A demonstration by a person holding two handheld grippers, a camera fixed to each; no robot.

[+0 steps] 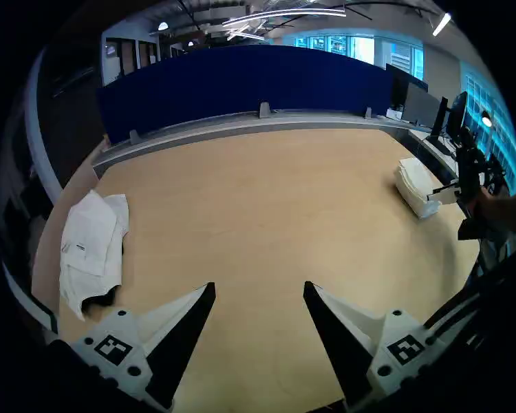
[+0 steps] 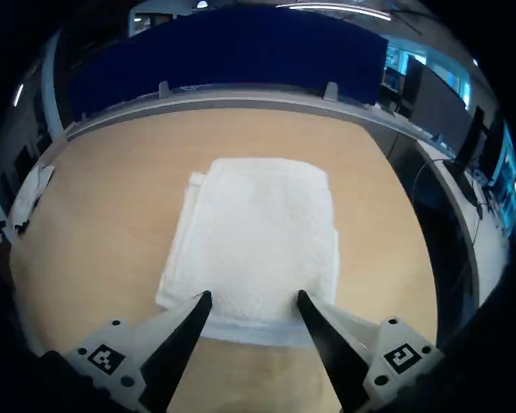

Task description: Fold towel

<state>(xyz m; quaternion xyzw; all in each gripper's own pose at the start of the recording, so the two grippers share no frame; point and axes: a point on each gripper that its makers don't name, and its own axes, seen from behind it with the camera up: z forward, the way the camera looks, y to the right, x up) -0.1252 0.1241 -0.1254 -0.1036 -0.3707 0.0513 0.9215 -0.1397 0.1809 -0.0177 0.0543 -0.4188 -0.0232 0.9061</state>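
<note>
A folded white towel (image 2: 254, 227) lies flat on the wooden table (image 2: 106, 206). My right gripper (image 2: 252, 296) is open, its fingertips hovering over the towel's near edge with nothing pinched between them. The left gripper view has the same folded towel (image 1: 416, 184) far off at the right, with the right gripper (image 1: 440, 195) beside it in a person's hand (image 1: 499, 206). My left gripper (image 1: 258, 292) is open above bare table (image 1: 272, 206), holding nothing. A loose pile of white towels (image 1: 89, 248) lies at the table's left side.
A blue partition (image 1: 244, 86) runs along the table's far edge behind a grey rail. Dark monitors (image 1: 423, 103) stand at the far right. The loose pile (image 2: 29, 196) sits near the table's left edge in the right gripper view. The table drops off at the right (image 2: 430, 227).
</note>
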